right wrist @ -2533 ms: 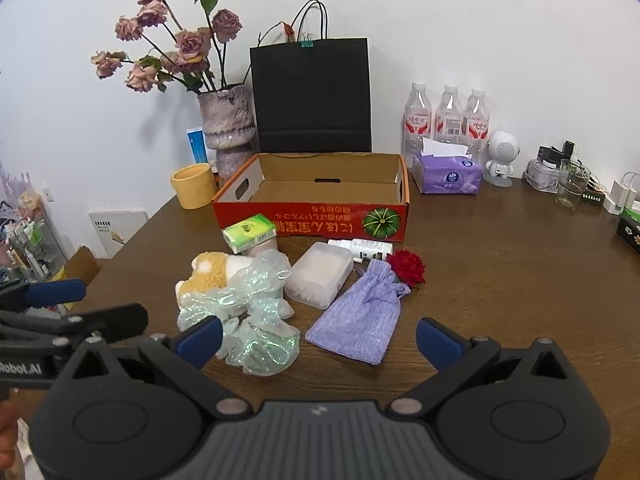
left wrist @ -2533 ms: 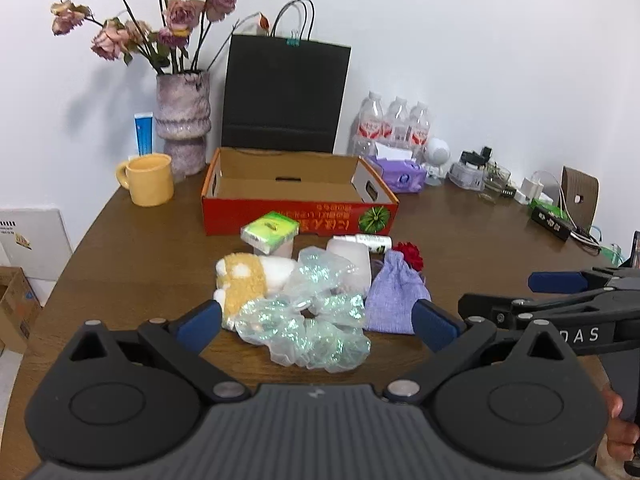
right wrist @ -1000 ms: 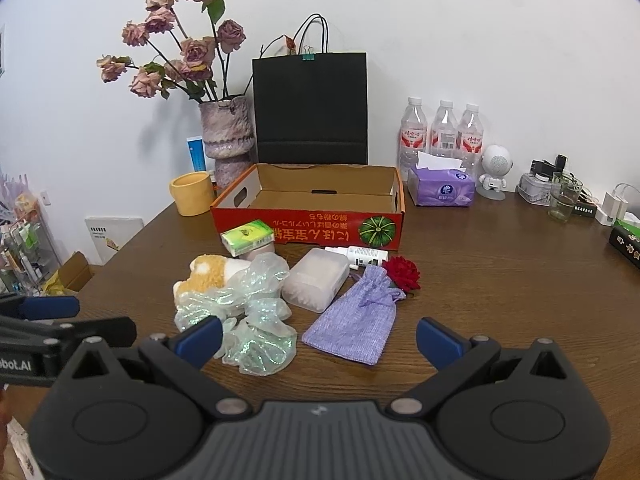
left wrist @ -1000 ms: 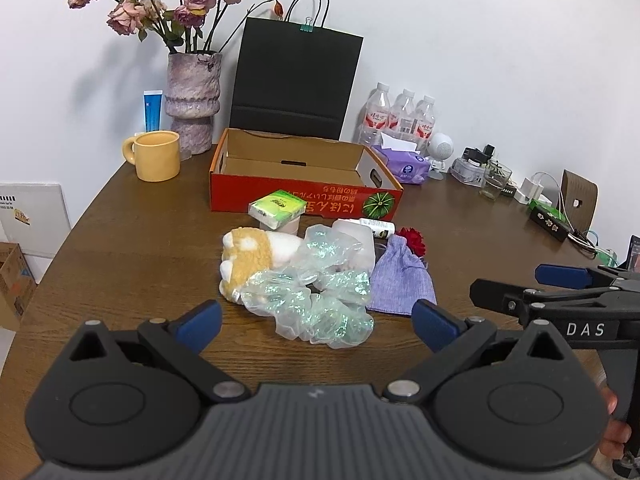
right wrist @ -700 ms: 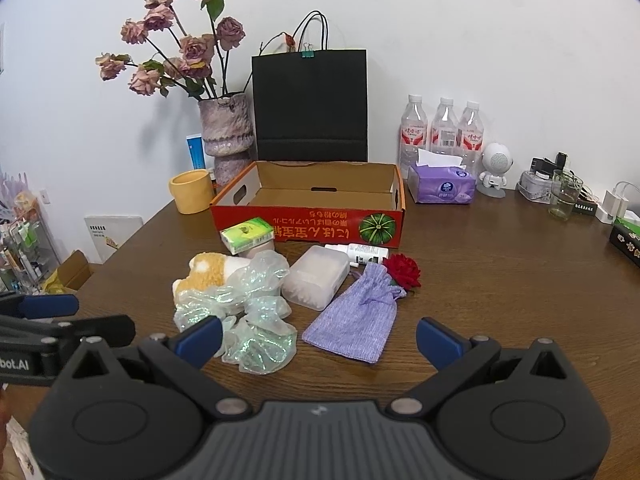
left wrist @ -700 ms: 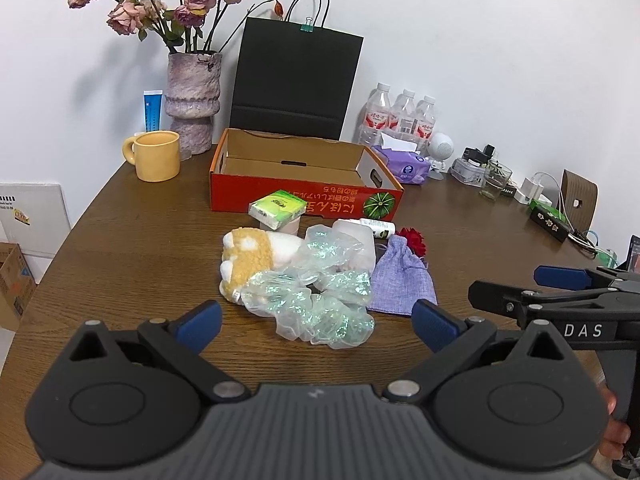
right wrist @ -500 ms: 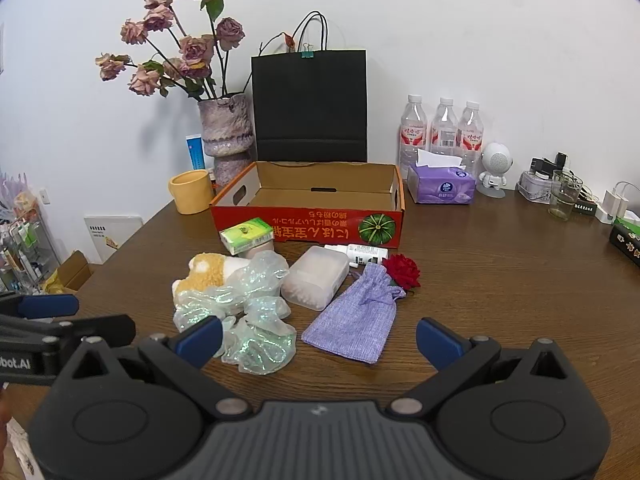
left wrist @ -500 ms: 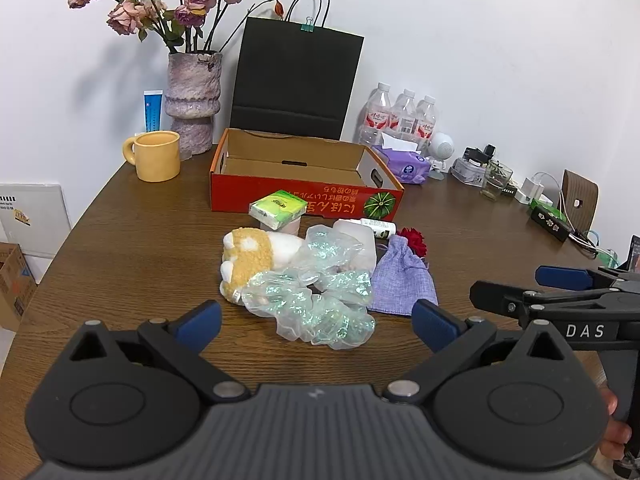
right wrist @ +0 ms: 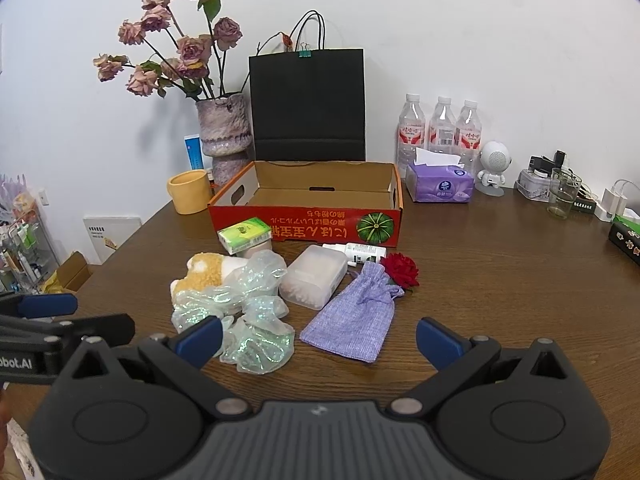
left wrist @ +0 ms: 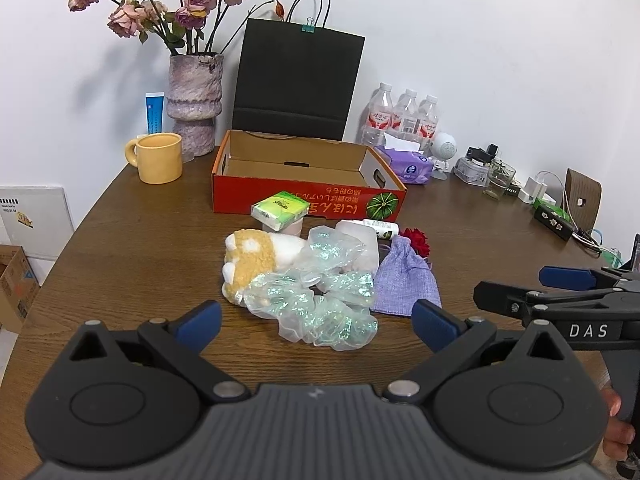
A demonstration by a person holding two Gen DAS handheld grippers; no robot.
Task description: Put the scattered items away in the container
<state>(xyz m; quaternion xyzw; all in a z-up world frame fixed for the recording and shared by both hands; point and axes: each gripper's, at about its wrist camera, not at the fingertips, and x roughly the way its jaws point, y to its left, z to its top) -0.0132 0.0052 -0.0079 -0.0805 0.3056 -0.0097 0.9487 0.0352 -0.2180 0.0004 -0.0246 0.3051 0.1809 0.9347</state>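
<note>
An open red cardboard box (left wrist: 308, 200) (right wrist: 304, 224) stands empty at mid-table. In front of it lie a green tissue pack (left wrist: 280, 209) (right wrist: 244, 234), a plush toy (left wrist: 248, 260) (right wrist: 202, 270), crumpled iridescent wrap (left wrist: 320, 308) (right wrist: 248, 316), a translucent plastic case (right wrist: 314, 276), a small white bottle (right wrist: 360, 251), a red fabric rose (right wrist: 401, 270) and a lilac drawstring pouch (left wrist: 402, 282) (right wrist: 356, 318). My left gripper (left wrist: 316, 320) is open and empty, held short of the wrap. My right gripper (right wrist: 318, 336) is open and empty, held short of the pouch.
A yellow mug (left wrist: 158, 158), a vase of dried roses (left wrist: 194, 108) and a black paper bag (left wrist: 296, 84) stand behind the box. Water bottles (right wrist: 440, 128), a purple tissue box (right wrist: 438, 188), a glass (right wrist: 562, 198) and chargers sit at the back right.
Both grippers have risen and drawn back a little from the pile over the last seconds, then held nearly still. Nothing on the table has moved.
</note>
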